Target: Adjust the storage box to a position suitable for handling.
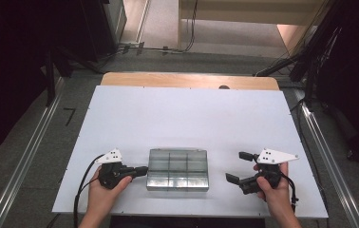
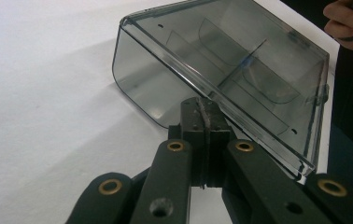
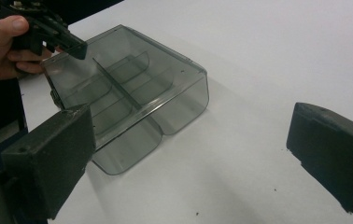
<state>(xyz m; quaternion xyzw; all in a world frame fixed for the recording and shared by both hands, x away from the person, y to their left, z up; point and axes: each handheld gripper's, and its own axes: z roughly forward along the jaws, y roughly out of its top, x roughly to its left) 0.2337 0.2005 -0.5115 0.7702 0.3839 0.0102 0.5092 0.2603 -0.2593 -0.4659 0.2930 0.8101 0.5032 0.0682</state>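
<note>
A smoky clear plastic box [image 1: 177,169] with several inner compartments lies near the front middle of the white table [image 1: 182,114]. My left gripper [image 1: 144,170] is shut with nothing between its pads, and its tip sits right at the box's left side. In the left gripper view the closed pads [image 2: 206,116] meet just in front of the box's rim [image 2: 230,70]; I cannot tell whether they touch it. My right gripper [image 1: 237,166] stands wide open to the right of the box, apart from it. Its view has the box [image 3: 128,93] ahead between the spread fingers [image 3: 48,158], and the left gripper [image 3: 74,46] at the box's far edge.
The tabletop has a wooden strip [image 1: 189,80] along its far edge. Metal rails [image 1: 25,156] run along the floor on both sides, and cables lie on the floor beyond the table. Dark stands rise at the back left and back right.
</note>
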